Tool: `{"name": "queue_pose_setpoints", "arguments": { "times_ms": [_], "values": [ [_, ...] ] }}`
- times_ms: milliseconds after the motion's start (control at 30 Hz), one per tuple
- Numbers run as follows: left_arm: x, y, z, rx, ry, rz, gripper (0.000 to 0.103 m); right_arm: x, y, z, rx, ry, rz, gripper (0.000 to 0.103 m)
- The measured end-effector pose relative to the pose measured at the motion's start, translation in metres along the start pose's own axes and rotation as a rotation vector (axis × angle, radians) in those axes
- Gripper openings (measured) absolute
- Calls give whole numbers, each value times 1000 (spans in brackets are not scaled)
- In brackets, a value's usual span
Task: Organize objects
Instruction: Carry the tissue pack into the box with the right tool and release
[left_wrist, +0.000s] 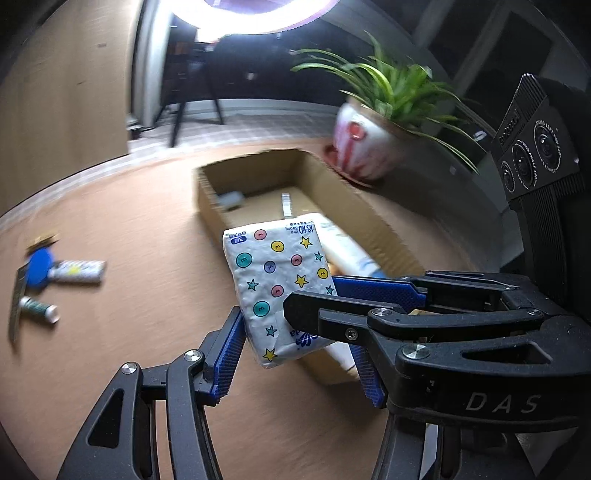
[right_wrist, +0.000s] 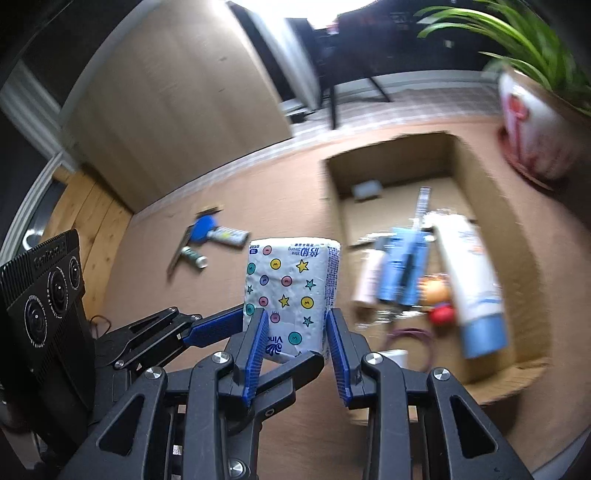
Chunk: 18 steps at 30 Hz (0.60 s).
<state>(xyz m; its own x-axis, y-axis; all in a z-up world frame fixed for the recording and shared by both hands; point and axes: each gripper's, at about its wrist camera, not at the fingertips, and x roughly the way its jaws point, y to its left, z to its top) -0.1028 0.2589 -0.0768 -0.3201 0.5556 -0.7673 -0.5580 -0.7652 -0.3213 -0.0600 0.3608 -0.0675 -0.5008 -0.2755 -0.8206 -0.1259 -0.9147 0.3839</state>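
Tissues come first: we hold the tissue pack in the air with both tools at once, above the brown table and just short of the cardboard box. Our right gripper is clamped on the pack's two narrow sides, its blue pads pressed flat against the wrapper. Our left gripper is closed on the pack too, crosswise to the right one, gripping the lower end across the broad faces.

We judge the step in hand to be the carry, with the pack lifted and on its way to the box. The box already holds a white tube, a blue package and some small things we cannot make out in the blur. Other bits, among them a blue disc and a small tube, lie on the table well apart from the box and are yet to be gathered.

Next we need to bring the pack over the box opening, clear of the near wall, and lower it into free floor, likely the far half. Both grips must let go together, or one tool will drag the pack askew. The plant pot stands just beside the box's far corner, so we should keep wide of its leaves.
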Motion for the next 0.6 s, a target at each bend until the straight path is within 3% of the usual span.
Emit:
{"name": "queue_pose_setpoints", "arguments": {
  "times_ms": [200,400,467,533,600],
  "values": [
    [26,-31,10,39,27,-23,59,-12,-35,0,40,-9,-22,30],
    [41,-45,15,54,47,-24,59,-16,-46,-1,29,-21,-38,30],
    [47,-46,16,54,65,-12,67,-18,-44,-3,2,-29,-69,30],
    [47,-45,16,56,68,21,78,-18,-45,-4,-3,-35,-134,45],
    [45,-40,15,51,67,31,78,-20,-47,-4,9,-48,-140,48]
  ]
}}
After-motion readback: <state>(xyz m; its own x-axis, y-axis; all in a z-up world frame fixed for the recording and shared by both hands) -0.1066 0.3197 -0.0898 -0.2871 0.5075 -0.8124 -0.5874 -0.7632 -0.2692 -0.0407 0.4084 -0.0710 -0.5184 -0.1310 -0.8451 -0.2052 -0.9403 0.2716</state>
